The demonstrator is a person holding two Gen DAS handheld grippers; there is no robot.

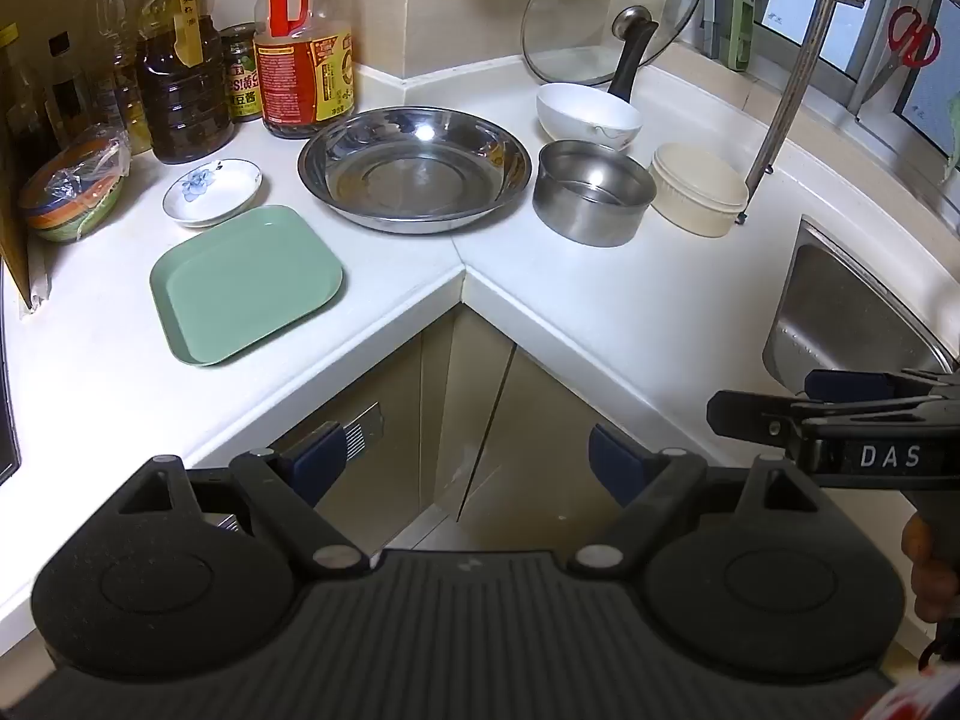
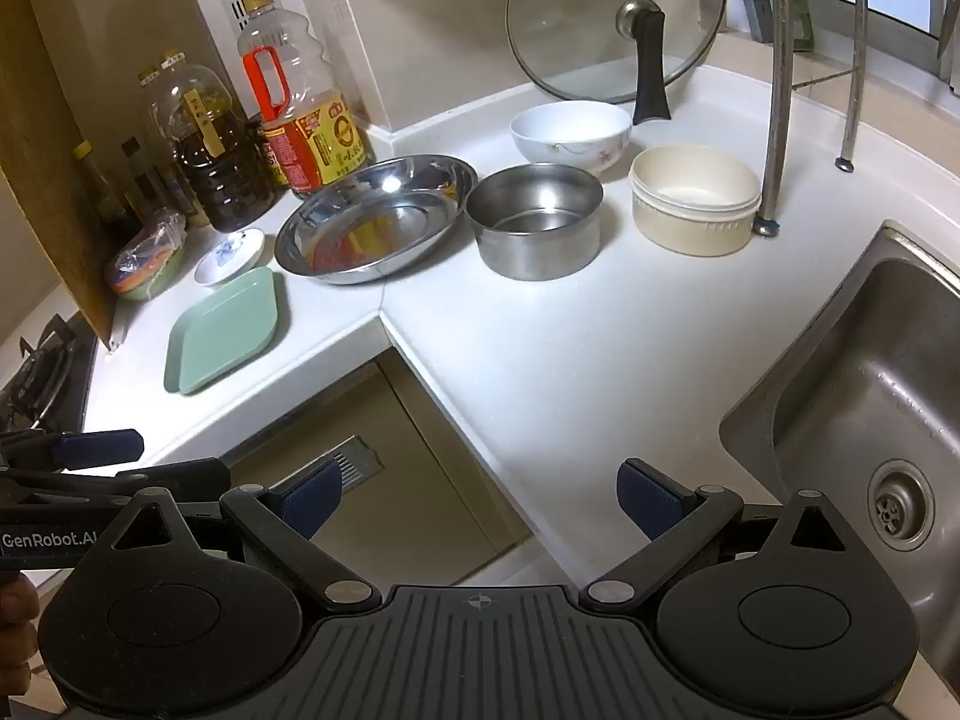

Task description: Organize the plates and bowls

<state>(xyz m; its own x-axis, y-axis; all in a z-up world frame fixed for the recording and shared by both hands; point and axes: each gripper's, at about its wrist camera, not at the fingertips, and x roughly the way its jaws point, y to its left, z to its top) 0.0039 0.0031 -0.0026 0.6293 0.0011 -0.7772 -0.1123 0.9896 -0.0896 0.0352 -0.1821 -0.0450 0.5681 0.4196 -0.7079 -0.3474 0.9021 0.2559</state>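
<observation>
left gripper (image 1: 465, 468): mine, fingers spread wide, holding nothing, hanging off the counter's corner edge
right gripper (image 2: 480, 501): same deal, wide apart, nothing in it
green plate (image 1: 246, 284): flat on the counter (image 1: 600, 300), front left
little flower dish (image 1: 212, 190): just behind it
steel basin (image 1: 414, 168): middle, with steel pot (image 1: 591, 192), white bowl (image 1: 588, 114) and cream tub (image 1: 699, 189) to its right
sink (image 2: 870, 396): far right

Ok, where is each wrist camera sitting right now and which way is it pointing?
Left wrist: behind the open left claw, off the counter's inner corner, facing the green tray and steel basin; the right claw pokes in at right.
Right wrist: behind the open right claw, nearer the sink, facing the steel pot and cream container; the left claw's finger shows at left.
Shared: the same dishes, glass lid.
</observation>
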